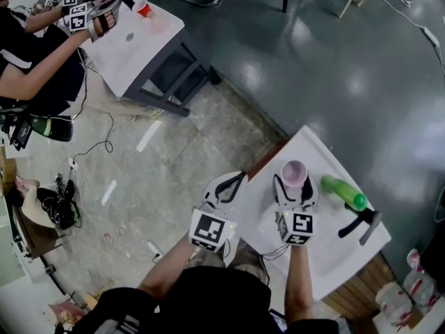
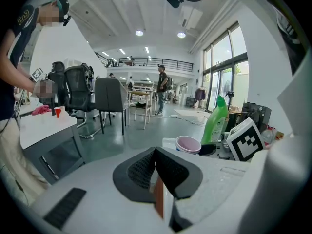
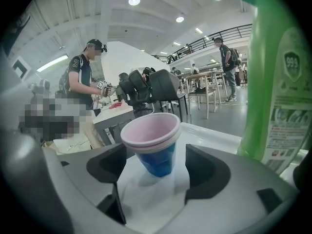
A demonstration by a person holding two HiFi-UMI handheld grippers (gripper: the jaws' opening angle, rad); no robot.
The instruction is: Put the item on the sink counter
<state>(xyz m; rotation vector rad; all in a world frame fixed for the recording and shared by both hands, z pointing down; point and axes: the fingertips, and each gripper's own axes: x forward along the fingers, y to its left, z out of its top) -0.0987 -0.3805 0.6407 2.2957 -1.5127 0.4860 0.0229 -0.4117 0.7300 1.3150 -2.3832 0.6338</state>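
Observation:
A pink cup nested in a blue one stands upright on the white sink counter. My right gripper is open around it. In the right gripper view the cup stands between the two dark pads with a gap on each side. My left gripper hangs off the counter's left edge, shut and empty. In the left gripper view its jaws meet at the tips, and the cup shows beyond them.
A green detergent bottle stands just right of the cup, with a black faucet beyond it. Another person with grippers works at a white table at the upper left, beside a red cup. Cables lie on the floor.

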